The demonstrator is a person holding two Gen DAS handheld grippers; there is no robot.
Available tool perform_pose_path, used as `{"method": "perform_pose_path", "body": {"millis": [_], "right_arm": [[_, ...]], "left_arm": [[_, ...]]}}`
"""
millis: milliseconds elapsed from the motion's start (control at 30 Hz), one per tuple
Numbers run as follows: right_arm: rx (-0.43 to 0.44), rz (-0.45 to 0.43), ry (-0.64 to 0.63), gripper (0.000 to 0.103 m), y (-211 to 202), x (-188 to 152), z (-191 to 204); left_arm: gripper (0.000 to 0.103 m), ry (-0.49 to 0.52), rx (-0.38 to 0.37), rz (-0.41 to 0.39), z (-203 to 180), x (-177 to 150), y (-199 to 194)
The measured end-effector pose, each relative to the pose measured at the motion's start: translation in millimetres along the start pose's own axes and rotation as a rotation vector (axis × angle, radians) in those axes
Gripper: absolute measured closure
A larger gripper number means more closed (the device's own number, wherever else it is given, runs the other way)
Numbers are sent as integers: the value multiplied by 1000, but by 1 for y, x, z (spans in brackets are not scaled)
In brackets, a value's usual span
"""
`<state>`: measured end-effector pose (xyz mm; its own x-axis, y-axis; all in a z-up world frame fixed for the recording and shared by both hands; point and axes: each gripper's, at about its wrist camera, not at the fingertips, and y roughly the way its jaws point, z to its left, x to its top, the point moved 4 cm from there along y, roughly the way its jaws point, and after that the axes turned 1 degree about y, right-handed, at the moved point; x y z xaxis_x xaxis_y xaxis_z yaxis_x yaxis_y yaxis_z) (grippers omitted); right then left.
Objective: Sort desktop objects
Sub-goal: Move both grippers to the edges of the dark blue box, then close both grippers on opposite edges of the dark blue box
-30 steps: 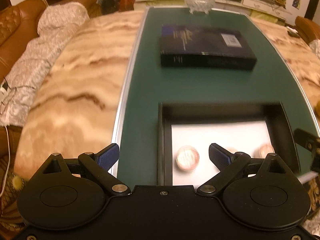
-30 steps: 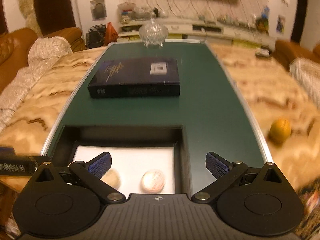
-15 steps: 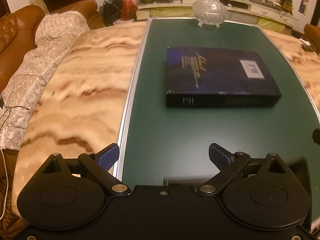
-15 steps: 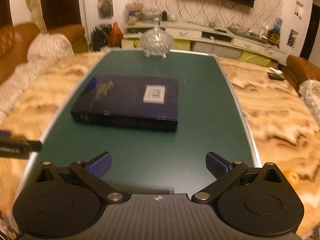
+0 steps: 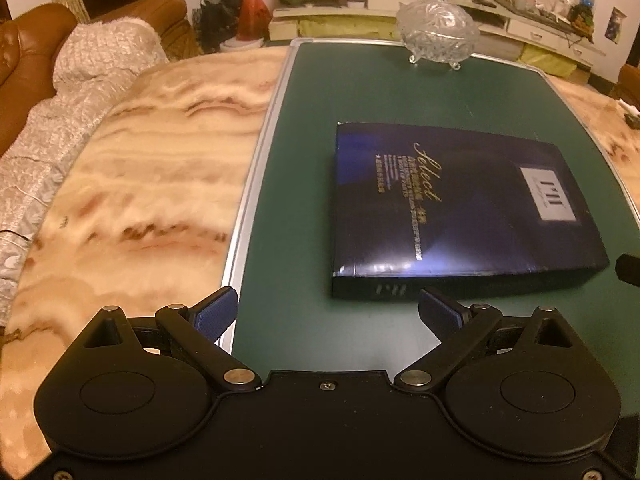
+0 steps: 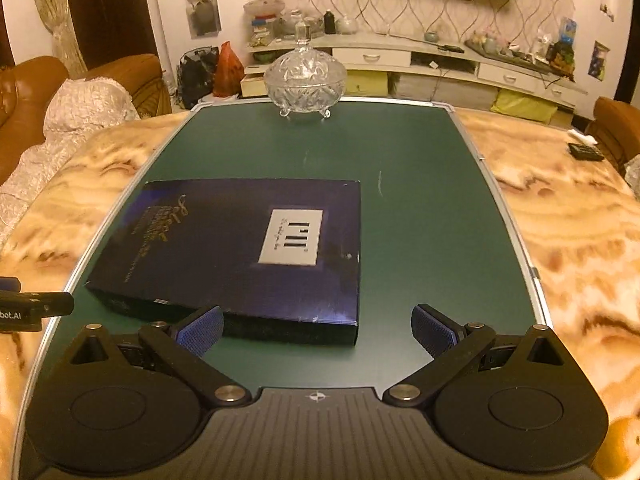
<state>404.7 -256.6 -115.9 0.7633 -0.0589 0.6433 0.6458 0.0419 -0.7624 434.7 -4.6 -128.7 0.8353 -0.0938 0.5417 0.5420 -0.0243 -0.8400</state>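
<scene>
A flat dark blue box lid (image 5: 460,208) with gold lettering and a white label lies on the green table panel (image 5: 360,88). It also shows in the right wrist view (image 6: 240,248). My left gripper (image 5: 328,312) is open and empty, just short of the lid's near left corner. My right gripper (image 6: 316,328) is open and empty, its left finger (image 6: 200,330) at the lid's near edge and its right finger beyond the lid's right corner. The left gripper's tip shows at the left edge of the right wrist view (image 6: 32,308).
A lidded crystal bowl (image 6: 305,80) stands at the far end of the green panel. Marble tabletop (image 5: 140,200) flanks the panel on both sides. A small black object (image 6: 586,151) lies far right. A sofa with a white cover (image 5: 80,72) is at the left.
Both grippers have moved forward over the table. The open black box with round items has dropped out of view below, and the blue lid is now close in front.
</scene>
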Motion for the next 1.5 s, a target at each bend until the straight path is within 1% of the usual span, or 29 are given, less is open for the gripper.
{"method": "perform_pose_path", "body": {"millis": [200,267,333,600,700,767,1033,1133,1300,1500], "right_arm": [[56,25,57,1,34,7,-10],[66,33,79,5,45,10,-13],[76,41,102,7,54,14,-17],[105,48,147,9,75,28,-28],[121,62,159,13,81,31,-31],[142,83,179,20,88,31,-35],[199,107,227,22,102,30,-43],[221,109,242,23,106,32,-43],[232,100,243,22,109,33,-44],[235,94,248,22,111,31,-44]], "left_arm": [[5,-22,-50,20,3,18,25],[5,-28,-63,22,4,25,32],[5,-33,-81,26,5,32,40],[5,-24,-125,49,0,47,65],[8,-17,-147,58,-2,49,72],[9,-12,-155,58,-3,50,75],[10,-33,-213,66,-1,56,85],[15,-40,-241,71,-1,57,89],[22,-48,-290,86,-2,59,94],[21,-49,-313,88,-2,60,97]]}}
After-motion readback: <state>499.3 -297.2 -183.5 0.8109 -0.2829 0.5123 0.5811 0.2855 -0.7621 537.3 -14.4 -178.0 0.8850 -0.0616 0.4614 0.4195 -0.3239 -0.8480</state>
